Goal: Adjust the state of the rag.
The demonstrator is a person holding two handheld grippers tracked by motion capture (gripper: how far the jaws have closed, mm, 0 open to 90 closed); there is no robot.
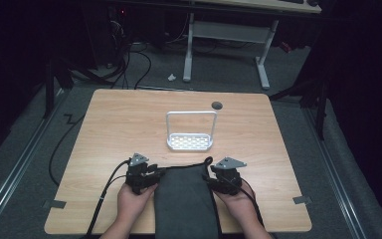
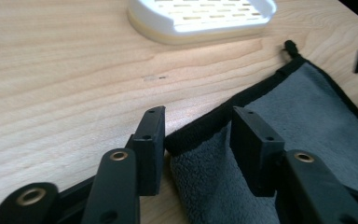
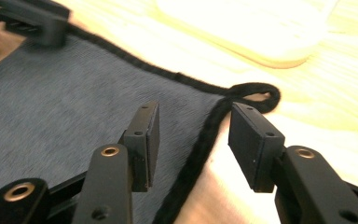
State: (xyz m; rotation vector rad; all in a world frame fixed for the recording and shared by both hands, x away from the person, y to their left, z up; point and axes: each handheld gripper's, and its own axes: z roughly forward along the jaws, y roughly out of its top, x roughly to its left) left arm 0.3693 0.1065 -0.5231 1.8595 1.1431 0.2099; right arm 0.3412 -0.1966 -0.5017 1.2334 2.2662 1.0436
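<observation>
A dark grey towel (image 1: 184,199) with black edging lies flat at the table's near edge, between my two grippers. In the left gripper view my left gripper (image 2: 198,133) stands open, its jaws straddling the towel's (image 2: 279,121) left far corner. My right gripper (image 3: 193,133) is open too, jaws either side of the towel's (image 3: 74,102) right hem, just short of its black hanging loop (image 3: 256,95). From above, the left gripper (image 1: 151,174) and right gripper (image 1: 214,181) sit at the towel's two far corners, each in a hand.
A white perforated tray with a tall wire handle (image 1: 190,142) stands mid-table just beyond the towel. A round dark grommet (image 1: 217,105) sits near the far edge. Bare wood (image 1: 119,124) spreads on both sides. Cables trail off the front left.
</observation>
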